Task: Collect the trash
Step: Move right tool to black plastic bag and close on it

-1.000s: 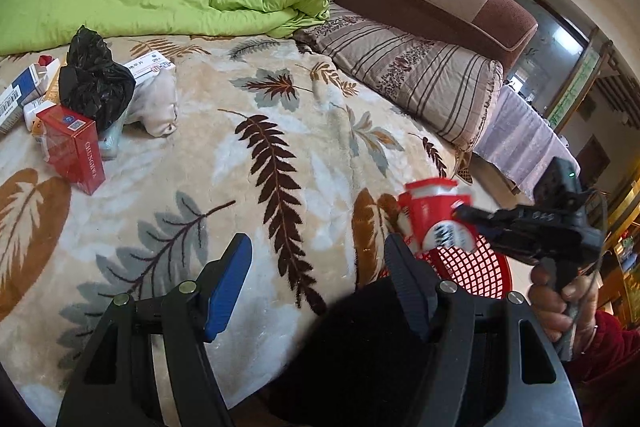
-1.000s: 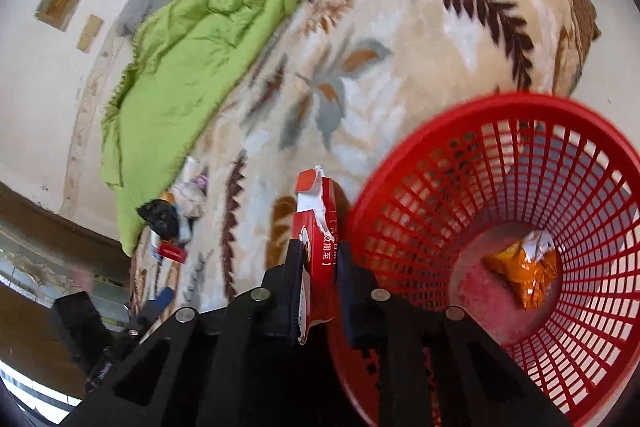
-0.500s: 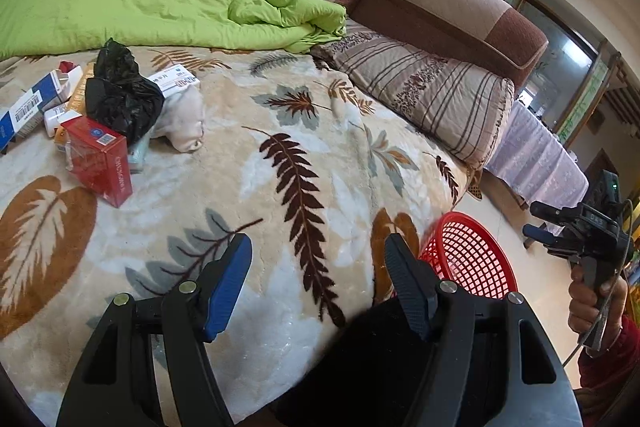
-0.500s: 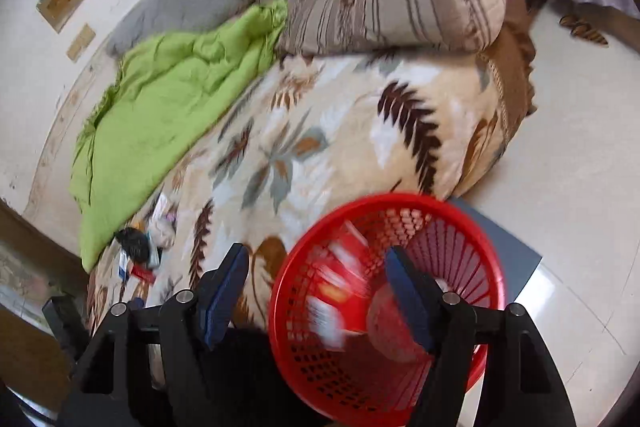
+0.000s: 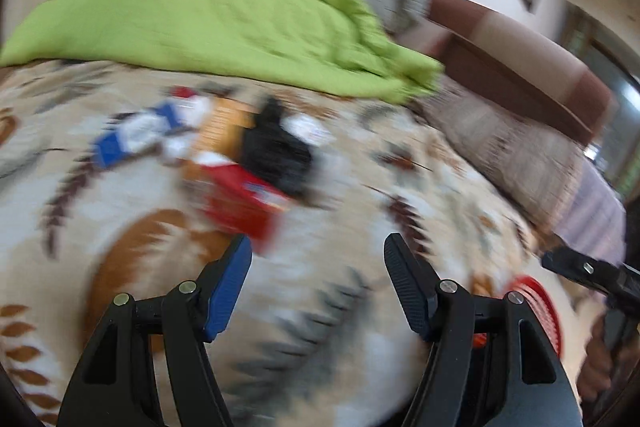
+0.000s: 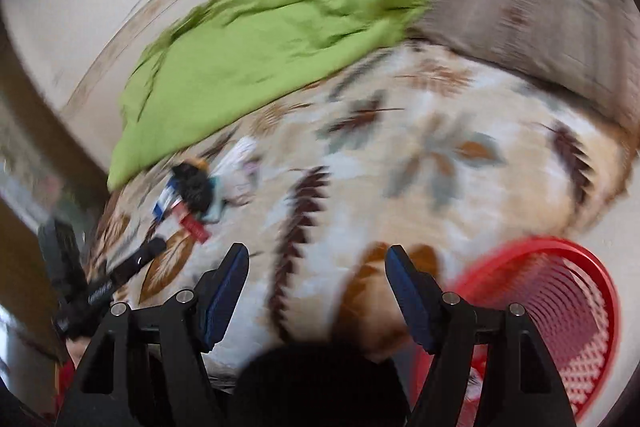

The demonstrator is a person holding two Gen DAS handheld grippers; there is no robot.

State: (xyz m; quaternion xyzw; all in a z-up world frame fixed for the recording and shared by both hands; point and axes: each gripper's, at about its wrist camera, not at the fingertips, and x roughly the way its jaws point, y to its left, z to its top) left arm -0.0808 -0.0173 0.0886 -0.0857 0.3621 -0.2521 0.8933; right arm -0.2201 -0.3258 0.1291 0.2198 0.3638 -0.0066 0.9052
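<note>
Both feeds are pretty smeared with motion blur right now, so I'm going by shapes and colours mostly.

Biggest thing is the leaf-print blanket (image 5: 360,227), which fills everything ahead of both grippers. Past it, further out from my left gripper (image 5: 318,255), is the crumpled green quilt (image 5: 208,11), with a striped pillow (image 5: 500,147) off to the right of that. From the right wrist cam the same quilt sits up ahead and to the left.

The red basket (image 6: 560,307) is down at the right of my right gripper (image 6: 317,265), close in beside its right finger, at the edge of the blanket. I can make out something red and white at the bottom of it but it's too blurry to say what. On the left cam only a sliver of its rim peeks out past the right finger.

The trash pile (image 5: 224,155) is straight ahead of the left gripper and a bit left, near its fingertips. In it I can pick out a black bag (image 5: 276,155), a red box (image 5: 244,203) nearest the left fingertip, a blue and white box (image 5: 136,135) further left, and something orange behind. From the right gripper that pile is well off to the front-left.

Left gripper: spread wide, nothing between the 2 pads. Right gripper: same deal, released and carrying nothing. Each one shows up at the edge of the other's feed.
</note>
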